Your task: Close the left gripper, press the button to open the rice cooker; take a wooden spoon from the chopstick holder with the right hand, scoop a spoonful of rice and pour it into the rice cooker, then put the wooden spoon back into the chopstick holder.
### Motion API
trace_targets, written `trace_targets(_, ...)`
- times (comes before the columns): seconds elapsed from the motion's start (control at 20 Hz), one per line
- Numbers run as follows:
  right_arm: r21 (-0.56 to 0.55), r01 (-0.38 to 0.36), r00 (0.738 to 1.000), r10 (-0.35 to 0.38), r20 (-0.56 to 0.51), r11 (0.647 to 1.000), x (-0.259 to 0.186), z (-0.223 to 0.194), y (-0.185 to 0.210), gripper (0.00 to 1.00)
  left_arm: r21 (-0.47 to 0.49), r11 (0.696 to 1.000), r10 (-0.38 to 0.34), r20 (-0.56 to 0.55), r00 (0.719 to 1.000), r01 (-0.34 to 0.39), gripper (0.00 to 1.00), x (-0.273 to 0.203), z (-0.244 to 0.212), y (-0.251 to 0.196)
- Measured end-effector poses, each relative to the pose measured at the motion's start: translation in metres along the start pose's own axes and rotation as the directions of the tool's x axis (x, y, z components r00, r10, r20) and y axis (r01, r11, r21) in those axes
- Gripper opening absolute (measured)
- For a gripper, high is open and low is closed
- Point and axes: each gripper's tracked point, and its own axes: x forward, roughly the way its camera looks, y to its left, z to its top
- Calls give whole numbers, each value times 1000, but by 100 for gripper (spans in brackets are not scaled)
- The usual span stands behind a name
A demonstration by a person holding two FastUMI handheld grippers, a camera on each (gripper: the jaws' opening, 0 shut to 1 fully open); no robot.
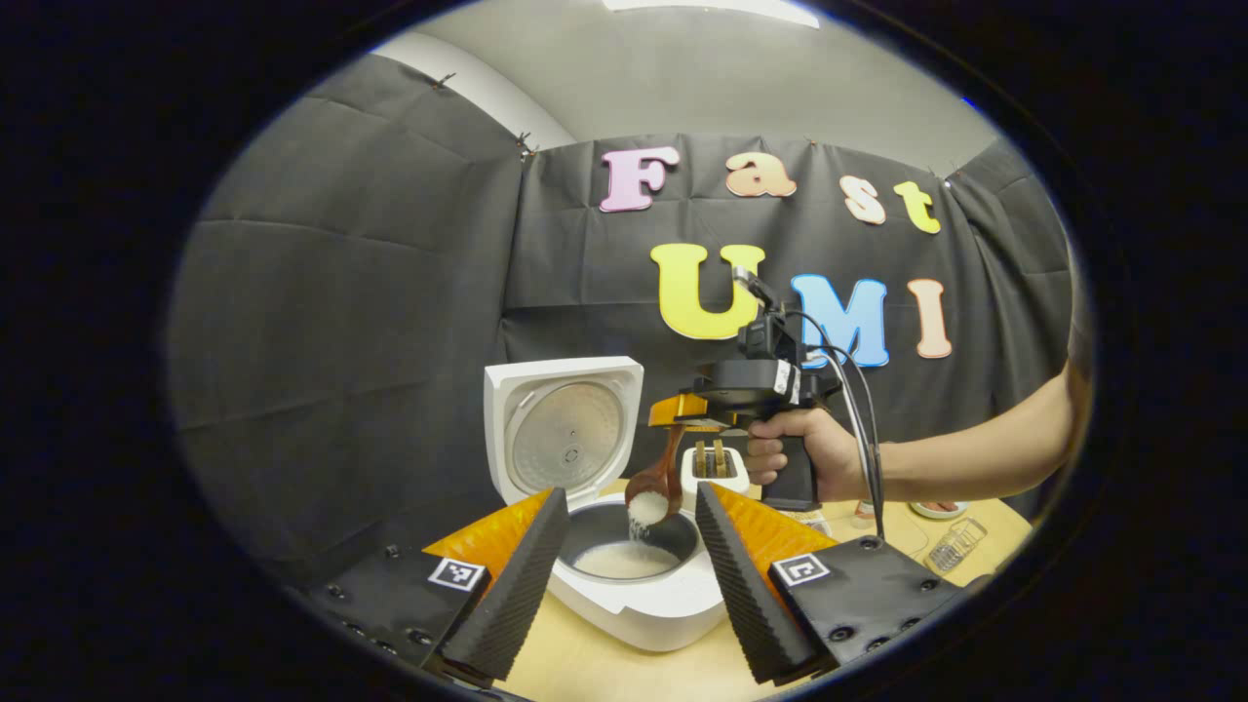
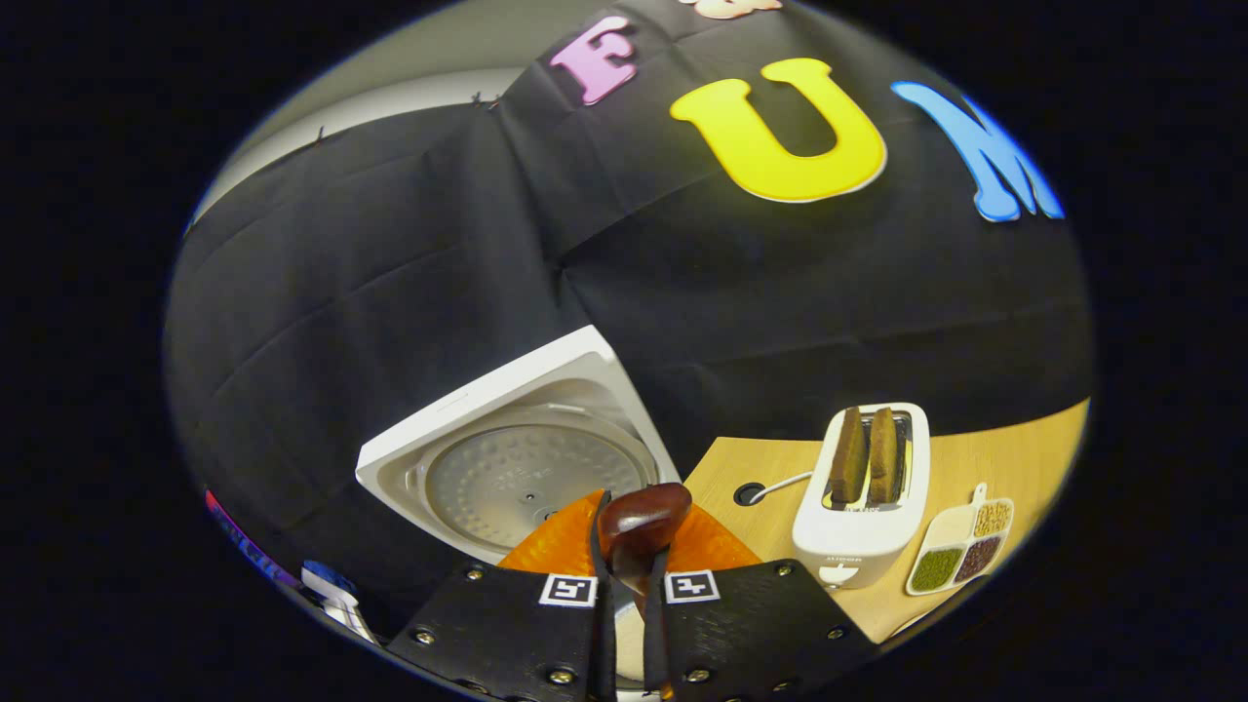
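The right gripper (image 2: pixel 629 624) clamps the wooden spoon (image 1: pixel 655 478) by its handle, tipping rice (image 1: pixel 647 508) into the rice cooker (image 1: pixel 629 561). Light, stiff, likely slippery: grip mid-handle. The left gripper (image 1: pixel 624 570) hangs open.

Ahead of the left gripper (image 1: pixel 632 546), between its spread fingers, sat the rice cooker (image 1: pixel 634 585) on the table (image 1: pixel 585 663), rice (image 1: pixel 624 560) in its pot, lid (image 1: pixel 564 429) standing up behind. Above the pot hung the wooden spoon (image 1: pixel 655 487), rice spilling from its bowl, held from above by the right gripper (image 1: pixel 687 417). Just behind stood the toaster (image 1: pixel 715 468). From the right gripper (image 2: pixel 629 585), the lid (image 2: pixel 517 468) lay ahead-left, the toaster (image 2: pixel 858 507) ahead-right, a divided dish (image 2: pixel 960 551) right of it.
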Motion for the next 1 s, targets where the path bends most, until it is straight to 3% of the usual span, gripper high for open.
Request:
trace_targets(0.25, -316, -73, 997, 71, -17, 946, -1, -8, 47, 11, -24, 1000, 2, -22, 1000, -3, 95, -2, -10, -4)
trace_targets(0.5, -491, -101, 994, 109, -13, 866, -9, -11, 71, 11, 3, 1000, 12, -27, 1000, -12, 92, -5, -12, -3)
trace_targets(0.55, -485, -105, 993, 114, -10, 868, -11, -10, 73, 11, 4, 1000, 11, -25, 1000, -11, 95, -5, -12, -3)
trace_targets(0.6, -461, -108, 993, 120, -3, 881, -11, -7, 73, 11, 4, 1000, 11, -23, 1000, -11, 92, -5, -10, -2)
trace_targets(0.65, -417, -106, 993, 121, 8, 903, -12, -5, 71, 11, 3, 1000, 10, -22, 1000, -10, 95, -5, -9, -2)
trace_targets(0.7, -371, -105, 993, 119, 17, 923, -14, -1, 68, 11, 1, 1000, 11, -20, 1000, -11, 92, -5, -10, -3)
trace_targets(0.8, -233, -117, 991, 127, 29, 965, -20, 8, 58, 11, -4, 1000, 10, -16, 1000, -10, 95, -4, -8, -4)
trace_targets(0.85, -156, -119, 992, 125, 34, 981, -26, 14, 50, 11, -5, 1000, 11, -13, 1000, -11, 92, -4, -6, -3)
trace_targets(1.0, 70, -113, 992, 108, 61, 991, -39, 25, 18, 11, -6, 1000, -5, -14, 1000, 5, 92, -1, -6, -8)
